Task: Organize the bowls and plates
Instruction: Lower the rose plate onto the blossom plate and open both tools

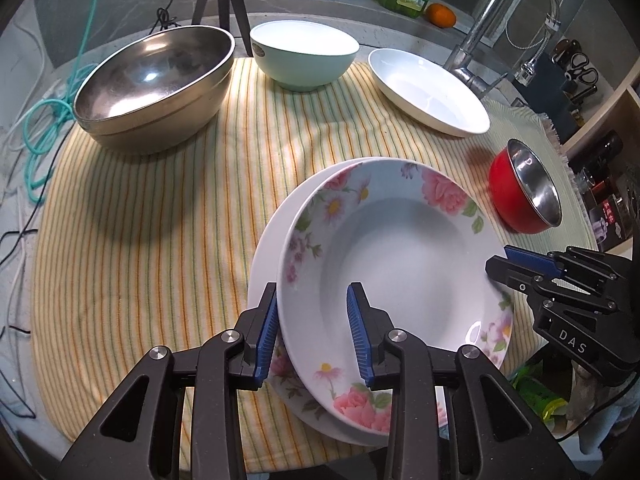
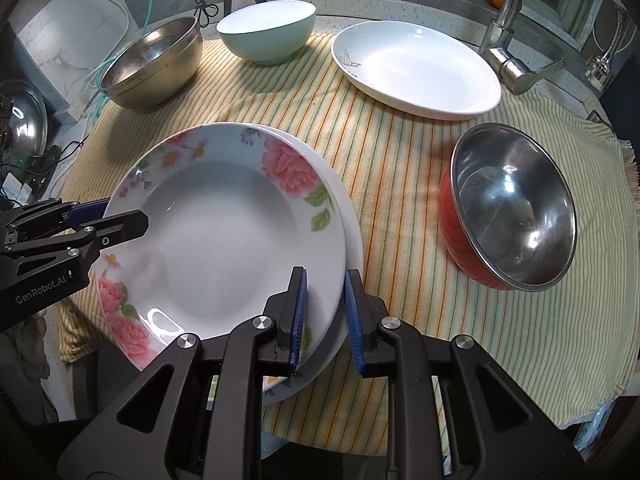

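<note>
The white soup plate with pink flowers point(image 1: 400, 264) is held tilted over a plain white plate point(image 2: 352, 232) on the striped cloth. The right gripper point(image 2: 325, 316) is clamped on its rim; the left gripper point(image 1: 314, 336) straddles the opposite rim, fingers apart (contact unclear). Stacking seems underway; next, lowering flat and releasing. The lower plate is mostly hidden.

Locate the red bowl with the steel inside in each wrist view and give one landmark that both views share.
Left wrist view: the red bowl sits at the right edge, beyond the floral plate.
Right wrist view: the red bowl sits right of centre, large, right of the floral plate.
Shared landmark: the mint bowl at the far edge of the striped cloth.
</note>
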`<state>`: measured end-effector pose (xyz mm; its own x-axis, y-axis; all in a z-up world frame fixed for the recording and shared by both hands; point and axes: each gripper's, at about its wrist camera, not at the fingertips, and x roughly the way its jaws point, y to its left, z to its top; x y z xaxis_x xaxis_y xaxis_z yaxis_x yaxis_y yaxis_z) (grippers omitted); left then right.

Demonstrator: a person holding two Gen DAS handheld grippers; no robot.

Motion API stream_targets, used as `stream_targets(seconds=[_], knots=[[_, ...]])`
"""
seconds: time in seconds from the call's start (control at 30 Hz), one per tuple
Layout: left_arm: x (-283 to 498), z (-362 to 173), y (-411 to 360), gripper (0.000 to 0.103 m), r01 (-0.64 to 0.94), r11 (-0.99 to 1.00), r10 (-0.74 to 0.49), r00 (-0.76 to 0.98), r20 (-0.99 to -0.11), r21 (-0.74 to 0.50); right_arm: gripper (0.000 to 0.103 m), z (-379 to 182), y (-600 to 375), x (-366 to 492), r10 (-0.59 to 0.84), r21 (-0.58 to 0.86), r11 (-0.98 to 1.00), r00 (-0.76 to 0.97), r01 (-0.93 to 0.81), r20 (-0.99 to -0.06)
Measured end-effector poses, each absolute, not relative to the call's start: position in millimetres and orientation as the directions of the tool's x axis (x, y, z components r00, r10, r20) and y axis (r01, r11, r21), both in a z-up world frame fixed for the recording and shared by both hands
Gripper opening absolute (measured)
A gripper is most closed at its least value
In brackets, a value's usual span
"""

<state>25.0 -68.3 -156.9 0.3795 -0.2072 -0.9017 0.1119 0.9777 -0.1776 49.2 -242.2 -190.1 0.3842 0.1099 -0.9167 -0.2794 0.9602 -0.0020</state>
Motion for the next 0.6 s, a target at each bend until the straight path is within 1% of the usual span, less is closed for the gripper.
stream_targets(seconds=[0.4,0.47,0.53,0.57,0.6], knots=[[25.8,-156.7,-67.4,0.033,0.108,0.978,-0.206,0.381,-0.902,-0.178,0.022,-189.8,-245.3,49.7,0.130,0.020,0.961,0.383,-0.277,-0.914],[26.1,-156.5,-66.6,0.033,0.104,0.978,-0.207,0.381,-0.901,-0.180,0.027,-189.5,-245.7,49.8,0.132,0.023,0.962,0.386,-0.273,-0.913],[26.4,-156.1,-65.2,0.034,0.099,0.978,-0.209,0.380,-0.901,-0.185,0.047,-187.7,-246.9,49.1,0.133,0.025,0.963,0.397,-0.267,-0.908],[26.8,-156.0,-64.1,0.034,0.097,0.978,-0.210,0.381,-0.901,-0.187,0.050,-186.2,-248.1,48.7,0.137,0.028,0.964,0.404,-0.264,-0.905],[27.3,-155.8,-63.1,0.034,0.094,0.977,-0.211,0.381,-0.900,-0.189,0.051,-184.4,-249.4,48.5,0.144,0.035,0.964,0.410,-0.262,-0.901]])
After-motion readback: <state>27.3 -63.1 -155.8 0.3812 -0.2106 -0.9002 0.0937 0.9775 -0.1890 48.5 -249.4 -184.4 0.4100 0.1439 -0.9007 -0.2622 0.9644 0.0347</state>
